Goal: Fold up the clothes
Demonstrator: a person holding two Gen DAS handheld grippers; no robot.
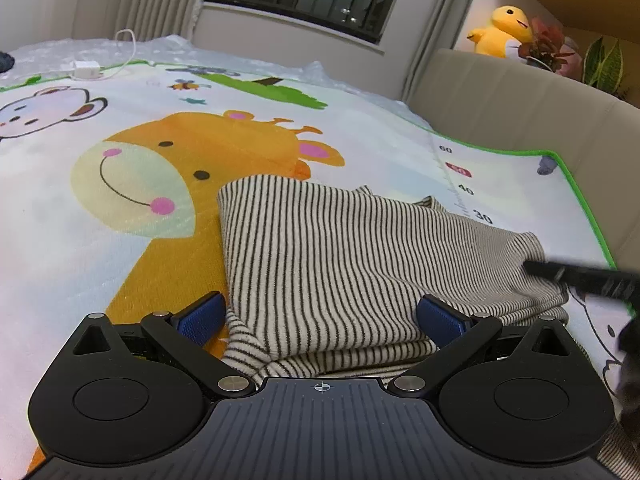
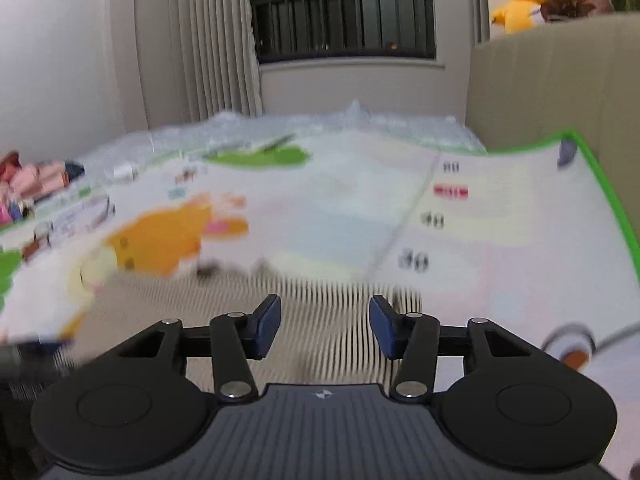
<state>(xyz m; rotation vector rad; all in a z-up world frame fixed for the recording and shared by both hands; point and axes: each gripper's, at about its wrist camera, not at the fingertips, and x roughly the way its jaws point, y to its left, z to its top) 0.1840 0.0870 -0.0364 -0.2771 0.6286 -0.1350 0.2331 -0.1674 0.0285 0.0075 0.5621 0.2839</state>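
striped garment [image 1: 340, 264] folded on play mat [image 1: 100, 240]; no containers visible.

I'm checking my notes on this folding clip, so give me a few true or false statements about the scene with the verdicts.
1. The striped garment lies on a cartoon giraffe play mat. True.
2. The left gripper is clamped shut on the garment. False: its jaws stand wide open.
3. A yellow plush duck sits behind the beige headboard. True.
4. The right gripper holds a sock. False: nothing is between its open jaws.
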